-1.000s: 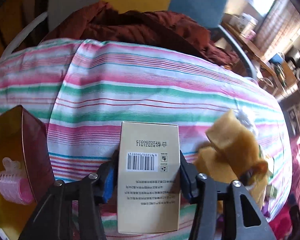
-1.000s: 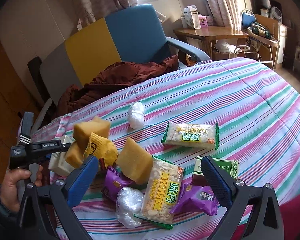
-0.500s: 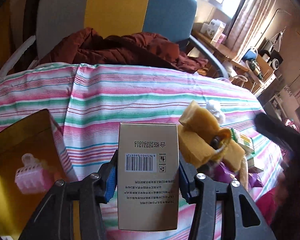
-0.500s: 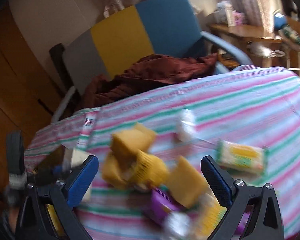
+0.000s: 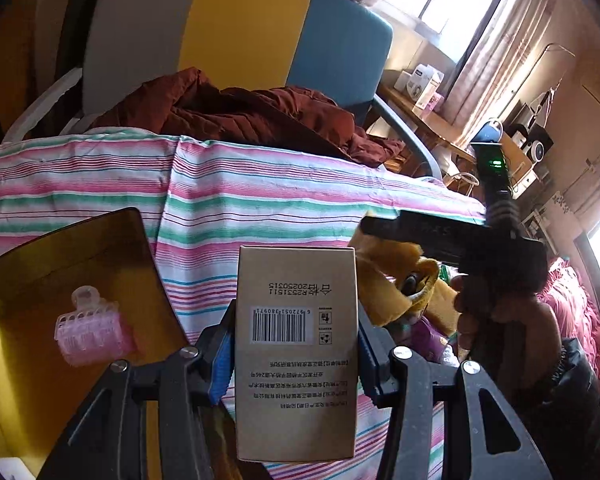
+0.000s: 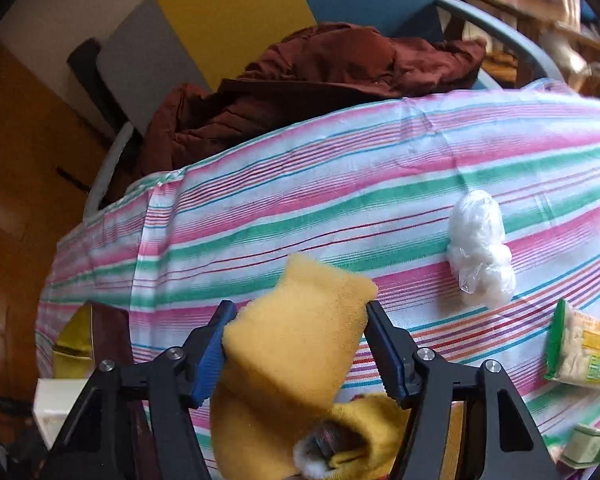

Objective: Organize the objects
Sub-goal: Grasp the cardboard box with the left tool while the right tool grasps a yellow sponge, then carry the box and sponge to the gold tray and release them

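My left gripper (image 5: 296, 344) is shut on a tan carton with a barcode (image 5: 296, 344), held above the striped tablecloth (image 5: 260, 208). To its left a gold box (image 5: 60, 280) holds a pink hair roller (image 5: 94, 330). My right gripper (image 6: 296, 344) is shut on a yellow sponge pack (image 6: 300, 352); the same pack (image 5: 396, 280) and the right gripper's body (image 5: 496, 256) show at right in the left wrist view. The gold box's corner (image 6: 76, 340) lies left of the right gripper.
A bag of white cotton balls (image 6: 480, 248) and a green-edged snack packet (image 6: 580, 352) lie on the cloth at right. A maroon jacket (image 5: 240, 112) lies on a grey, yellow and blue chair (image 5: 236, 28) behind the table. A wooden side table (image 5: 424, 116) stands far right.
My right gripper moved left and forward and closed on the yellow sponge pack. My left gripper lifted and tilted up with the carton; the gold box is now more in view.
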